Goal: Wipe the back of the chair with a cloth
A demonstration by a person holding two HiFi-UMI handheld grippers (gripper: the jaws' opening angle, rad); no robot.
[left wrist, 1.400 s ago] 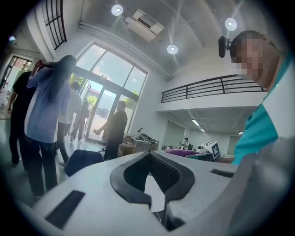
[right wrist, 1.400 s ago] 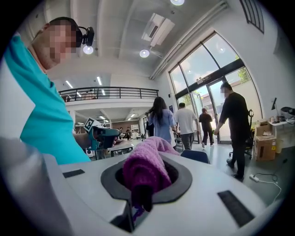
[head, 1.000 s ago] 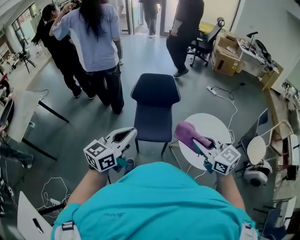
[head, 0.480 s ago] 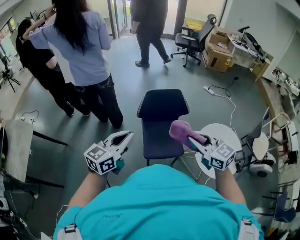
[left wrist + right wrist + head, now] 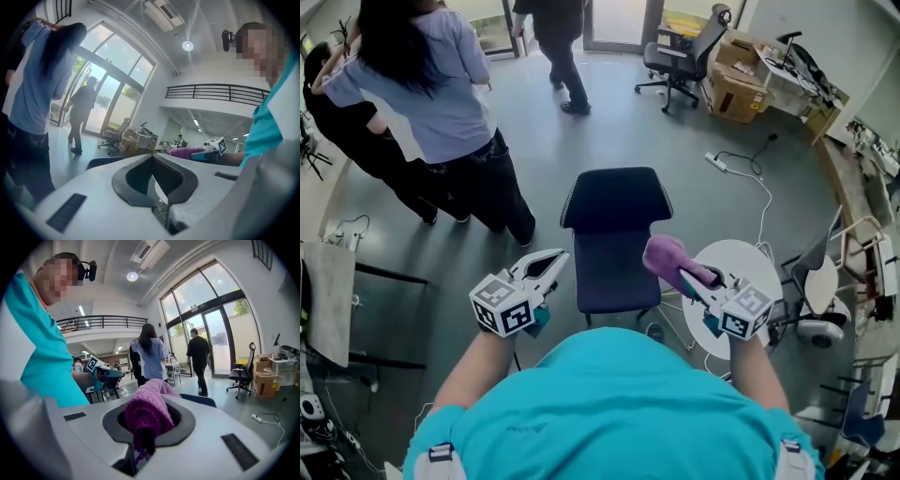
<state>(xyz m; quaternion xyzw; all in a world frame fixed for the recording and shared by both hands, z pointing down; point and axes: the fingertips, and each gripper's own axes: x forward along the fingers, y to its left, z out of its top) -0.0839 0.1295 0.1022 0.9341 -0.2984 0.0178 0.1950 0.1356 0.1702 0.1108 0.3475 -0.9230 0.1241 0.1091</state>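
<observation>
A dark blue chair [image 5: 614, 225] stands on the grey floor ahead of me, its backrest on the far side. My right gripper [image 5: 667, 260] is shut on a bunched purple cloth [image 5: 666, 255] and hovers over the seat's right front corner. In the right gripper view the cloth [image 5: 149, 411] fills the space between the jaws, with the chair [image 5: 199, 400] just behind. My left gripper [image 5: 549, 262] is shut and empty, held left of the seat. The left gripper view shows its jaws meeting, the chair [image 5: 103, 161] low at left, and the cloth [image 5: 187, 152] beyond.
A round white side table [image 5: 748, 267] stands right of the chair. Two people [image 5: 422, 103] stand at the far left and another [image 5: 553, 42] walks near the glass doors. An office chair [image 5: 689, 56], cardboard boxes [image 5: 736, 80] and floor cables [image 5: 745, 173] lie at the back right.
My view has swung a little left and the chair sits slightly higher in it. The walking person has moved toward the doors. Both grippers hold much the same pose, the cloth still gripped.
</observation>
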